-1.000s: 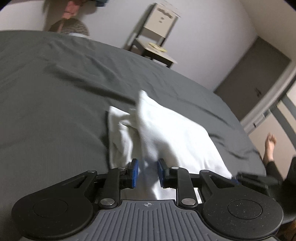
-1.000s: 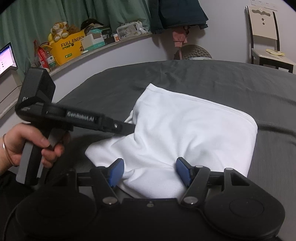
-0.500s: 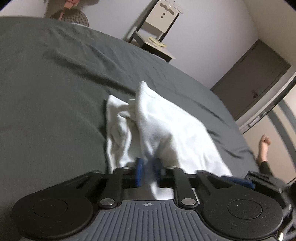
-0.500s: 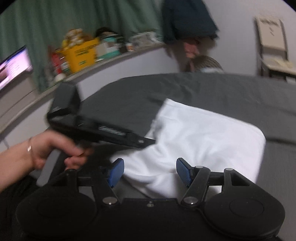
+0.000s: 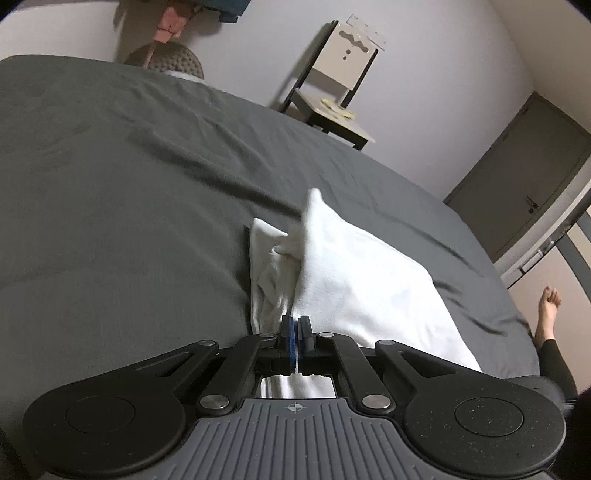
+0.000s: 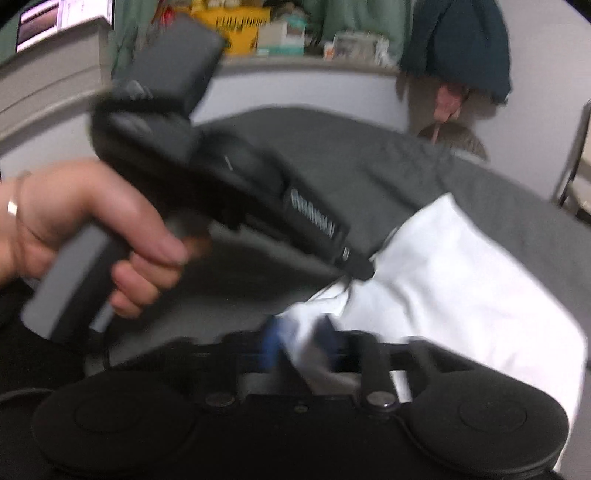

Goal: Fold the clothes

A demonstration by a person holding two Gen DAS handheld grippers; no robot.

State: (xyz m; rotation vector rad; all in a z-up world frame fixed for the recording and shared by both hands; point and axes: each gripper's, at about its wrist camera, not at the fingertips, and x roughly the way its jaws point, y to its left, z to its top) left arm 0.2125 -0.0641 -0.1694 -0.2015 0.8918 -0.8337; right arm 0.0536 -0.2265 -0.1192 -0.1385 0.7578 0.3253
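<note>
A white garment (image 5: 354, 273) lies bunched on the dark grey bed (image 5: 129, 206), one fold raised into a ridge. My left gripper (image 5: 295, 332) is shut, a thin edge of the white cloth pinched between its blue pads. In the right wrist view a hand (image 6: 92, 221) holds the left gripper (image 6: 356, 271), whose tip meets the garment (image 6: 461, 280) at its near left edge. My right gripper (image 6: 299, 339) is blurred. Its jaws are closing on a bunch of the white cloth at the near corner, and the pads touch it on both sides.
A chair (image 5: 332, 96) stands against the far wall and a dark door (image 5: 524, 184) is at the right. A bare foot (image 5: 548, 306) shows beyond the bed's right edge. A cluttered shelf (image 6: 280, 33) and a hanging dark garment (image 6: 458, 40) lie behind the bed (image 6: 332, 147).
The left jaws closed on the cloth's edge. The right gripper swung towards the left gripper and rolled, and its wide-open jaws came in on the garment's near corner.
</note>
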